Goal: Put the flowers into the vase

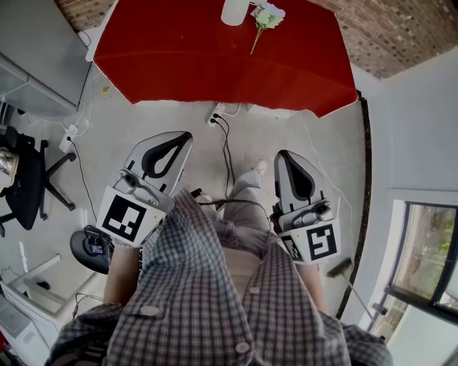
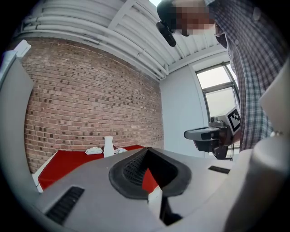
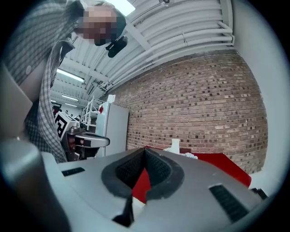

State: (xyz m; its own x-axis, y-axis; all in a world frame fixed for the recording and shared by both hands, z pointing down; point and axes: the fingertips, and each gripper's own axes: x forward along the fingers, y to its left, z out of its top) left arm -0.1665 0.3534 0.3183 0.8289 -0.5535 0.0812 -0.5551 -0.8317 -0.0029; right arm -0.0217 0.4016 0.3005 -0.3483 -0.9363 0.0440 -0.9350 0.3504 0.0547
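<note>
Flowers (image 1: 267,16) lie beside the vase (image 1: 234,10) on the red surface (image 1: 215,57), well apart from the left gripper (image 1: 180,137) and right gripper (image 1: 283,156), whose jaws are closed and empty, so approaching and opening probably come next.

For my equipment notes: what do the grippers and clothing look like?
The left gripper and right gripper are matching light grey shells with black ribbed pads. Each carries a white cube with black square markers. The shirt is grey checked, buttoned.
</note>
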